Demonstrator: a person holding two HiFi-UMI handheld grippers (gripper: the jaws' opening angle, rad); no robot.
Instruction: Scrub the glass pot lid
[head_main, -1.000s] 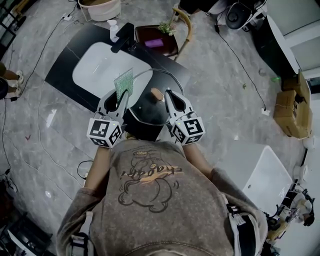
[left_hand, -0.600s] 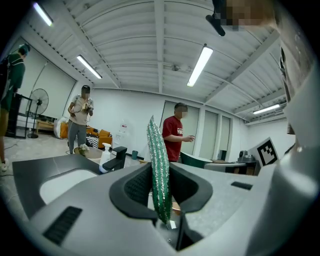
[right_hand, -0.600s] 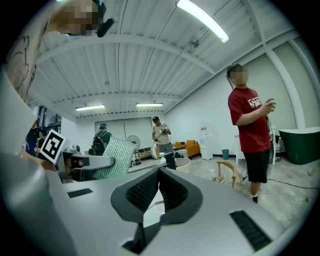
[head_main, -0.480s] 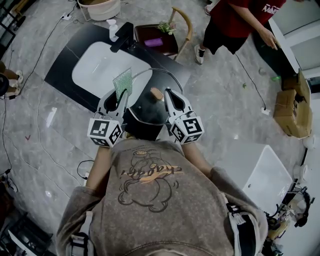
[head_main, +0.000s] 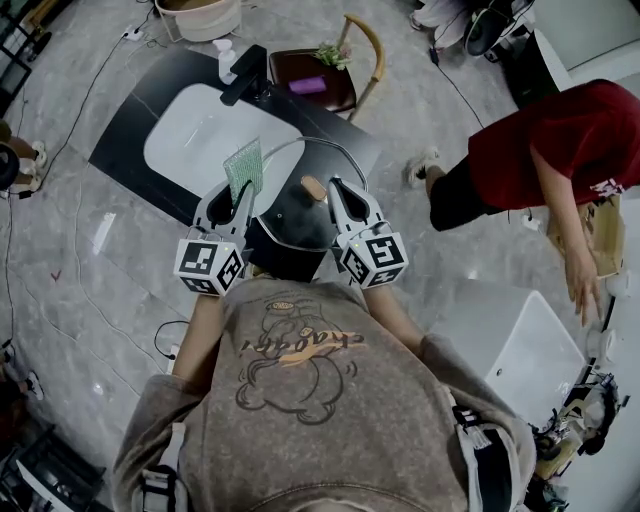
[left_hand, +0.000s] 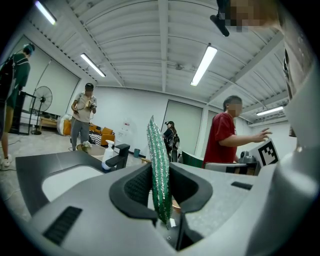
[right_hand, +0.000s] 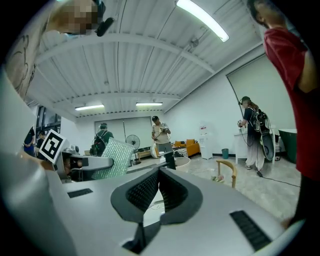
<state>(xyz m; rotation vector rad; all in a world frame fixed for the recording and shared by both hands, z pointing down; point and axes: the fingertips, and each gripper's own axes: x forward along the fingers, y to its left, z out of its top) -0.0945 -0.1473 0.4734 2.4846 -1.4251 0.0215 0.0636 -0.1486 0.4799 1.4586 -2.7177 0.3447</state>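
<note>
The left gripper is clamped on a green scrubber, which stands upright between its jaws. Just to its right, the right gripper has its jaws pressed together, apparently on the thin rim of the lid. The lid is held tilted between the two grippers, its knob just beside the right tips. Beyond the left gripper lies a white sink. Far right, a person in red bends over.
</note>
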